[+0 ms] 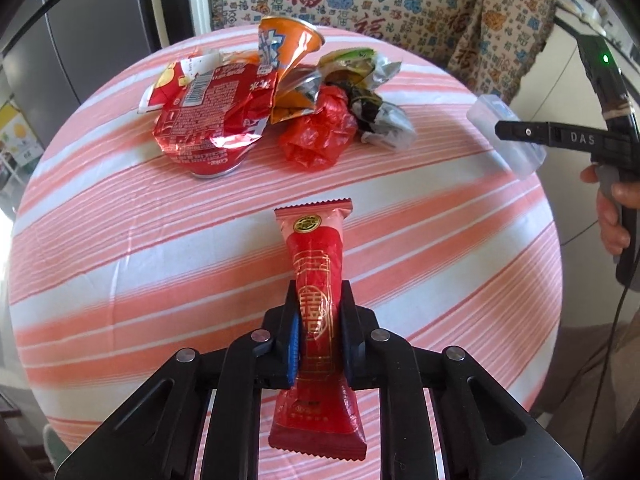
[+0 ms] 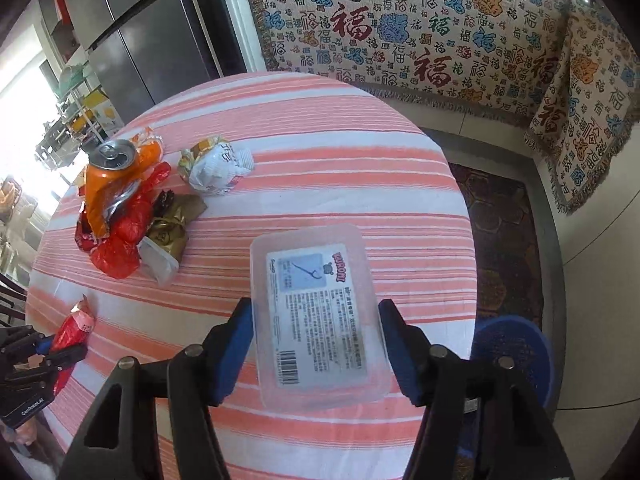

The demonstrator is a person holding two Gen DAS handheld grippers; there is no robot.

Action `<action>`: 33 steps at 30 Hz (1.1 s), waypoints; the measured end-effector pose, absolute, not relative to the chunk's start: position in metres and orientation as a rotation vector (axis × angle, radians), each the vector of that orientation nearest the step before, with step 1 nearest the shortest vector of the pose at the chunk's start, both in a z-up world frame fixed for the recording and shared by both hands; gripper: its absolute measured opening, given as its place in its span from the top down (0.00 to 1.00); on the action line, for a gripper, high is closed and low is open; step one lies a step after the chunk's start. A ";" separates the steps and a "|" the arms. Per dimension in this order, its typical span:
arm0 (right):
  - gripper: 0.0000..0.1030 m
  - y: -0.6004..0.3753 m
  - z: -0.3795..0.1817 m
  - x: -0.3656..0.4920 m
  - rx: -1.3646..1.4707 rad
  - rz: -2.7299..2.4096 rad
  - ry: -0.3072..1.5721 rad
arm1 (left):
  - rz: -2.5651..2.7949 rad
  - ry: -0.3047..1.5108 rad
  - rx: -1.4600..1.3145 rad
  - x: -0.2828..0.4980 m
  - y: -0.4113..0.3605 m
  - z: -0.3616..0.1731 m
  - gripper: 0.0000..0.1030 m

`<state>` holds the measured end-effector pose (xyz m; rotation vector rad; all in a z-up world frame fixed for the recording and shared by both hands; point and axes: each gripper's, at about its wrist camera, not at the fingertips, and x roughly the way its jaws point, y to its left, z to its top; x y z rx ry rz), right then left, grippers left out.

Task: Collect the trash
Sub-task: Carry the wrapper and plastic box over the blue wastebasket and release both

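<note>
A red snack wrapper (image 1: 316, 248) with gold print stands up from between the pads of my left gripper (image 1: 320, 292), which is shut on its middle above the striped tablecloth (image 1: 120, 260). In the right wrist view the same wrapper (image 2: 74, 326) and left gripper (image 2: 48, 354) sit at the lower left. My right gripper (image 2: 316, 306) is shut on a clear plastic box (image 2: 316, 312) with a printed label, its blue pads pressing both long sides. The left wrist view shows that box (image 1: 506, 136) at the table's right edge.
A trash pile lies at the far side: a crushed orange can (image 2: 110, 176), a red plastic bag (image 2: 124, 232), a red foil packet (image 1: 208, 120), a crumpled white wrapper (image 2: 216, 168). Behind stands a sofa with a patterned throw (image 2: 400, 20). A blue round stool (image 2: 516, 344) is by the table's right edge.
</note>
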<state>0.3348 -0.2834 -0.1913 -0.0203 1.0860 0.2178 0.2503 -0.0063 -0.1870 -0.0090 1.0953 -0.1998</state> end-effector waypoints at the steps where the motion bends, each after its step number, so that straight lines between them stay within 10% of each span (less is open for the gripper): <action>1: 0.38 -0.285 -0.189 0.330 -0.011 0.221 1.078 | -0.204 1.086 -0.022 0.249 -0.008 -0.185 0.86; 33: 0.38 -0.556 -0.178 0.256 0.346 -0.208 0.955 | -0.678 1.011 0.009 0.306 -0.337 -0.154 0.89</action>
